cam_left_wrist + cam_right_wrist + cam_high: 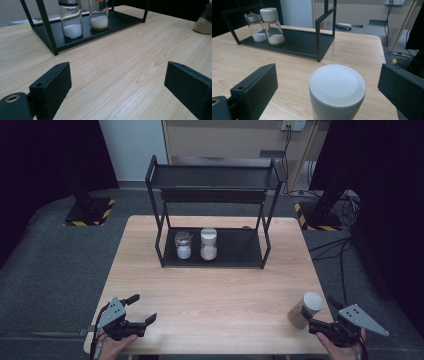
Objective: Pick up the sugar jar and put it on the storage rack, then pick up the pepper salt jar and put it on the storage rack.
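Note:
A black two-tier rack [212, 195] stands at the far side of the wooden table [220, 290]. On its lower shelf are a metal-lidded glass jar [183, 245] [72, 20] [256, 28] and a white-lidded jar [208, 244] [99, 15] [273, 26], both holding white powder. Another white-lidded jar [305, 310] [337, 90] [203, 21] with beige contents stands at the front right, between the jaws of my open right gripper [320, 316] [329, 75], which do not touch it. My left gripper [141, 308] [117, 85] rests open at the front left with nothing between its jaws.
The rack's upper shelf [215, 177] looks bare. The right half of the lower shelf [240, 247] is free. Dark floor surrounds the table, with cables [345, 245] at the right and striped stand bases [90, 212] behind.

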A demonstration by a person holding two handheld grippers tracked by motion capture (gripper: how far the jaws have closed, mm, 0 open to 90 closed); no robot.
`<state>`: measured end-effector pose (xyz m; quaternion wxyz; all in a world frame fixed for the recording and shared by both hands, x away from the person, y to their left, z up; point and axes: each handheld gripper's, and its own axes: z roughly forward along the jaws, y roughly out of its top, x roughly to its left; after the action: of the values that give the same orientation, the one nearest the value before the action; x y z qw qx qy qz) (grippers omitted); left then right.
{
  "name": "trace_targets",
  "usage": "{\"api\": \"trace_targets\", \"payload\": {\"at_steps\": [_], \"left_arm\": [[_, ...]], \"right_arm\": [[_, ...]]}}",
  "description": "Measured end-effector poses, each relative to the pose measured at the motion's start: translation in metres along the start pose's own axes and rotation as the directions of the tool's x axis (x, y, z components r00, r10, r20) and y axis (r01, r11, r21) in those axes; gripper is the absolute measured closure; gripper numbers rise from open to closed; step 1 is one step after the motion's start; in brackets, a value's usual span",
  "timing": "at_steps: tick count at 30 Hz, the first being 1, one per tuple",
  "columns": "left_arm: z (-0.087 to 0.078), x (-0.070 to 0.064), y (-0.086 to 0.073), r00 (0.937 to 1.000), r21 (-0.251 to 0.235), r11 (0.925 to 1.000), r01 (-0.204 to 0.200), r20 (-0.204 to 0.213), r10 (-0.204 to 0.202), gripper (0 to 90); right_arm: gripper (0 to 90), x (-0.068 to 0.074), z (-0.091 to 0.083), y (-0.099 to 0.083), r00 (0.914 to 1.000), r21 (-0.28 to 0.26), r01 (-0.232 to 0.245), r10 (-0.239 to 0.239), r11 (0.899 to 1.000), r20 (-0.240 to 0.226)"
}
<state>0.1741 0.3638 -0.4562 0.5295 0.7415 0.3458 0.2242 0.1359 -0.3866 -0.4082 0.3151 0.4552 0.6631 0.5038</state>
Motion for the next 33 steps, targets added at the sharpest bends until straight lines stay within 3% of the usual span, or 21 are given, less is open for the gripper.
{"api": "trace_targets", "payload": {"at_steps": [16, 33], "left_arm": [[0.001, 0.000, 0.000, 1.0000, 0.004, 1.0000, 0.002, 0.002, -0.002, 6.4], [0.002, 0.000, 0.001, 1.0000, 0.008, 1.0000, 0.000, 0.004, 0.000, 6.4]], "right_arm": [[2.6, -0.001, -0.003, 0.002, 0.9999, -0.007, -0.008, 0.008, 1.000, -0.008], [2.4, -0.007, -0.001, 0.014, 0.9992, 0.028, -0.018, 0.019, 0.999, -0.036]]}}
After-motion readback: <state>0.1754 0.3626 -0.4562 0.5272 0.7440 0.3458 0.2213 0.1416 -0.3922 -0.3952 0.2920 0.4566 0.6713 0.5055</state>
